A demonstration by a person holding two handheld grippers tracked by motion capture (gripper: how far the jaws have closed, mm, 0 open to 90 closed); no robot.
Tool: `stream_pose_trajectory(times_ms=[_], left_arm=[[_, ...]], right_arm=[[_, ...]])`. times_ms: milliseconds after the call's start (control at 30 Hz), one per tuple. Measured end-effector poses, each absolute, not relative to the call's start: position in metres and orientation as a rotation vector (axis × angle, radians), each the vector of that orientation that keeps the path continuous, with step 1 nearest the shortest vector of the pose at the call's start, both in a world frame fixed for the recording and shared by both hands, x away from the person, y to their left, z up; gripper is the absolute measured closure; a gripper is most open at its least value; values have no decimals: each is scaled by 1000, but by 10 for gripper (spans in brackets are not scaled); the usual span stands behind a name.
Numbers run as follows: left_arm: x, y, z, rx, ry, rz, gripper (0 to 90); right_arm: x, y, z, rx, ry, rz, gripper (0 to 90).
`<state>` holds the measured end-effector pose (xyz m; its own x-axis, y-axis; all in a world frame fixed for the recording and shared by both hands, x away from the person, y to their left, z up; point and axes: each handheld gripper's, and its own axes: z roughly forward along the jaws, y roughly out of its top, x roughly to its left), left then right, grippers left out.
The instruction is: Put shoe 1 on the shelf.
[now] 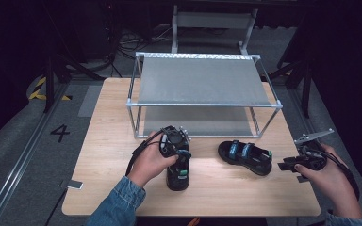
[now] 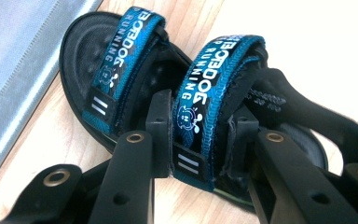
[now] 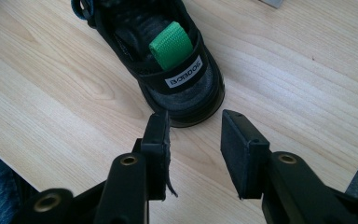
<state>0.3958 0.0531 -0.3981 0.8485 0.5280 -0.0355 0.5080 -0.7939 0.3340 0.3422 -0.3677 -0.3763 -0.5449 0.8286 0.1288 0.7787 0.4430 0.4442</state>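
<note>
Two black sandals with blue straps lie on the wooden table point(image 1: 113, 188). My left gripper point(image 1: 182, 157) points down at the left sandal point(image 1: 176, 180). In the left gripper view that gripper point(image 2: 201, 106) is shut on the sandal's rear blue strap point(image 2: 200, 93), with a pad against each side of it. The front strap point(image 2: 121, 60) is free. The right sandal point(image 1: 245, 156) lies with its heel toward my right gripper point(image 1: 283, 165). In the right gripper view that gripper point(image 3: 196, 119) is open just behind the heel point(image 3: 186, 100), which bears a green loop point(image 3: 171, 49), and touches nothing.
A metal rack point(image 1: 202, 82) with two grey shelves stands at the back of the table, just beyond the sandals; its lower shelf point(image 2: 9, 70) shows beside the left sandal. Bare wood lies at the table's front and left. A small grey object point(image 1: 75, 184) sits at the left front edge.
</note>
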Motion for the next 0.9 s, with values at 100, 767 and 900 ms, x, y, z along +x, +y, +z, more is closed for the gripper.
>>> stream_pose_trajectory(times_ms=[100, 767, 900], left_arm=[[395, 53, -397, 2695, 776, 85, 697], [389, 48, -341, 2691, 746, 64, 697], [388, 47, -329, 2700, 751, 93, 697]], right_arm=[[341, -368, -375, 1442, 2571, 710, 636], [345, -370, -379, 1455, 2581, 705, 640], [347, -369, -379, 1449, 2583, 705, 641]])
